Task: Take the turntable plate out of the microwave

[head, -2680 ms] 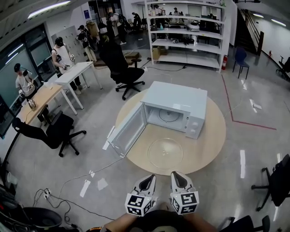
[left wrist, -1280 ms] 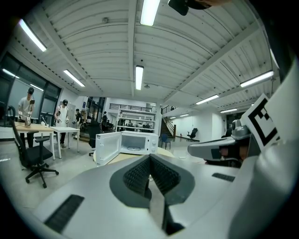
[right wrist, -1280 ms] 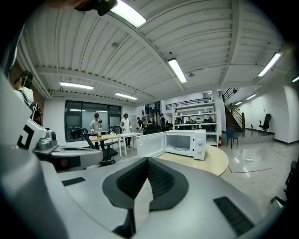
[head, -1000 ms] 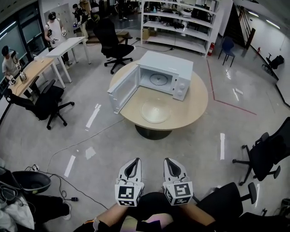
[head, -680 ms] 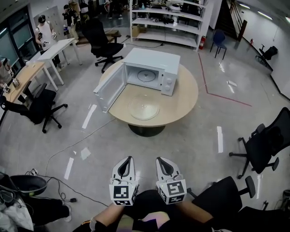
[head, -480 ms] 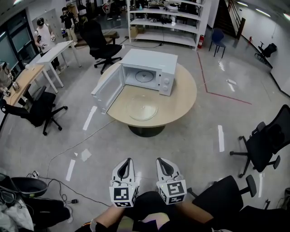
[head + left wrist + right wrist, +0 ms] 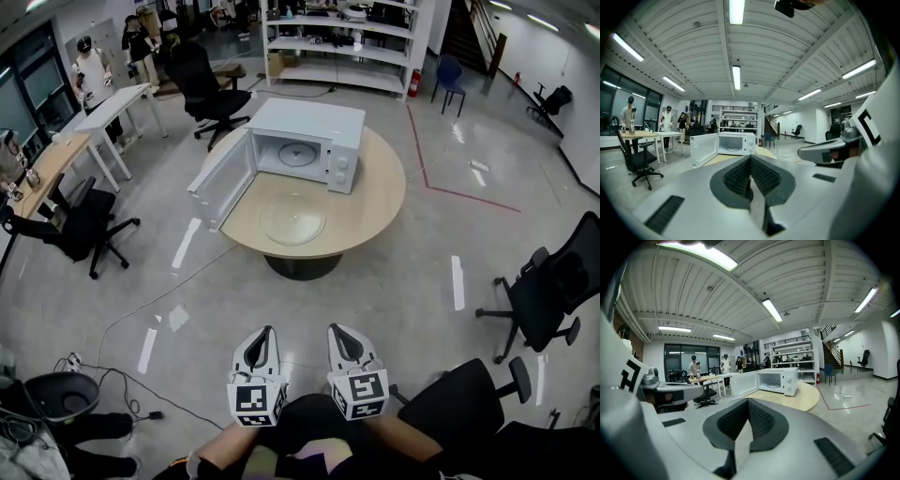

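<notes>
Since the turntable plate (image 7: 292, 217) lies on the table (image 7: 375, 192), removal is judged done.
Left gripper (image 7: 265, 332) and right gripper (image 7: 337, 330) are closed, empty.

One microwave (image 7: 309, 131). One turntable plate (image 7: 292, 218). One round worktop (image 7: 375, 202). Two grippers: left gripper (image 7: 264, 332), right gripper (image 7: 336, 329). One shelf unit (image 7: 349, 47). Two rectangular desks (image 7: 120, 99) at the left. Four black office chairs (image 7: 214, 89) in plain view, plus one blue chair (image 7: 448, 77). Persons (image 7: 91, 67) near the desks: apparently three; figures at the far end of the room are too small to count reliably.
</notes>
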{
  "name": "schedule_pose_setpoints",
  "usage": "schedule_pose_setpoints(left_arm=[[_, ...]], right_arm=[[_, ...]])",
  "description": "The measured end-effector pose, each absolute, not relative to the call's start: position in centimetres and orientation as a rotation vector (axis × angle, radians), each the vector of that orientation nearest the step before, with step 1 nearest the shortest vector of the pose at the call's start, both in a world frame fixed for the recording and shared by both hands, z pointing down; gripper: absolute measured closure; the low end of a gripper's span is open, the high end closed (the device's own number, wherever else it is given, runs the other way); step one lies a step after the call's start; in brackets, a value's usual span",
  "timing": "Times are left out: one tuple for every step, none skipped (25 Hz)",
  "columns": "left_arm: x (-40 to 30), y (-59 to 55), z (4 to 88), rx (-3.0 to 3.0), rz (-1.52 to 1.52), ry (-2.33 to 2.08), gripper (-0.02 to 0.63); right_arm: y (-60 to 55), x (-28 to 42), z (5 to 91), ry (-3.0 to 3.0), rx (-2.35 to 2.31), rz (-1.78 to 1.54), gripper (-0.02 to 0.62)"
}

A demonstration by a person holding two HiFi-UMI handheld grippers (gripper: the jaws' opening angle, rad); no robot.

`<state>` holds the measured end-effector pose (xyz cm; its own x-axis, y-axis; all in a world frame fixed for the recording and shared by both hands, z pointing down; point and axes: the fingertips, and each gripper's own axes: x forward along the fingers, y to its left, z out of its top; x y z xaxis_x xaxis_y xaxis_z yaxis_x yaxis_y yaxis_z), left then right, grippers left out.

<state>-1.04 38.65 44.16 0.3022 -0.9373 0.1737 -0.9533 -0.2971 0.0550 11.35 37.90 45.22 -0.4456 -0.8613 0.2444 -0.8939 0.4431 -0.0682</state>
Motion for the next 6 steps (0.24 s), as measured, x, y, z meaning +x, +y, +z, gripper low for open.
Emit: schedule_pose_setpoints(left_arm=[[-0.98, 38.68, 44.20, 2.413, 0.163, -1.763, 0.560], [-0.96, 38.72, 44.26, 2.413, 0.163, -1.761, 0.560], [-0.98, 38.79, 44.36, 2.413, 0.163, -1.759, 0.560], [-1.00, 38.88, 44.47, 2.413, 0.163, -1.757, 0.560], [-1.03, 38.99, 44.57, 2.413, 0.164, -1.755, 0.560], [-1.07, 39.09, 44.67, 2.413, 0.164, -1.753, 0.560]], right_arm=[[37.95, 11.46, 45.22, -2.515, 1.551, 0.279, 0.580], [38.01, 11.52, 45.26, -2.512, 1.553, 0.280, 0.580], [38.10, 11.54, 45.34, -2.510, 1.555, 0.280, 0.580], [38.22, 11.52, 45.44, -2.508, 1.555, 0.282, 0.580], [38.34, 11.49, 45.56, -2.507, 1.554, 0.283, 0.580], [38.47, 11.46, 45.67, -2.506, 1.554, 0.285, 0.580]])
